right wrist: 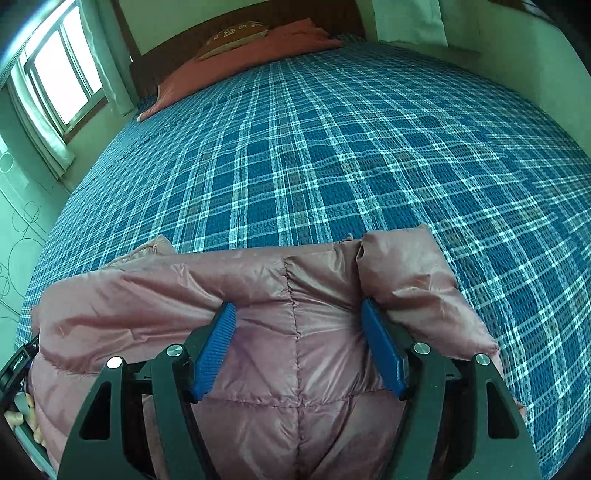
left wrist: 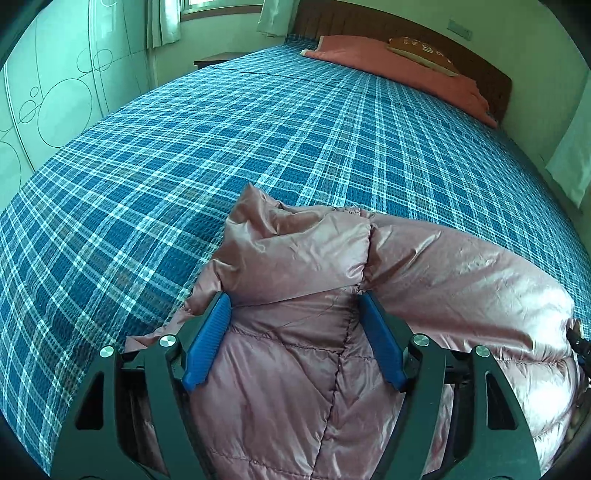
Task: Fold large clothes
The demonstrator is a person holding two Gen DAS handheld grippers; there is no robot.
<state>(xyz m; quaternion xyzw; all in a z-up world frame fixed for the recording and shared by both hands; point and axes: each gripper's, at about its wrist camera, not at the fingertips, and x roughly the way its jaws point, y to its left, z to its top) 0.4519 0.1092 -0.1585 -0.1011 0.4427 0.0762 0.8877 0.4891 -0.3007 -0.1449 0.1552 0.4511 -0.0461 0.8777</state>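
Holding a pink quilted down jacket [left wrist: 295,369] between them, both grippers sit at the near edge of the plaid bedspread [left wrist: 258,147], with most of the jacket bunched on that near edge and the far bedspread bare up to the red folded blanket [left wrist: 406,66] by the headboard [left wrist: 369,22].

Left gripper [left wrist: 293,301]: jaws spread wide, a thick roll of padding bulging between the blue pads [left wrist: 208,343]. Pads touch the fabric on both sides, but whether they actually squeeze it is unclear; looks more like straddling than pinching.

Right gripper [right wrist: 297,310]: same picture, jaws spread around a puffy fold, blue pads [right wrist: 216,347] against the fabric; cannot tell if it grips.

Handling judgement: jacket likely light and very soft, down-filled so it springs back and traps air. Shell is shiny and probably slippery, so a shallow pinch could slide off. Better to take hold at stitched seams [right wrist: 293,314] or the hem edge, where fabric is thinner and flatter, rather than across a fat baffle. Folds will likely need pressing down to stay.

Hidden or unclear: the jacket's lower part runs out of frame under both grippers, so sleeves, zipper and front or back side are not identifiable. Which end is collar is a guess. A bit of the other gripper [right wrist: 16,363] and fingers [right wrist: 22,417] show at the left edge of the right wrist view, mostly cut off. A brown pillow [left wrist: 424,51] lies on the blanket; its print is unreadable.
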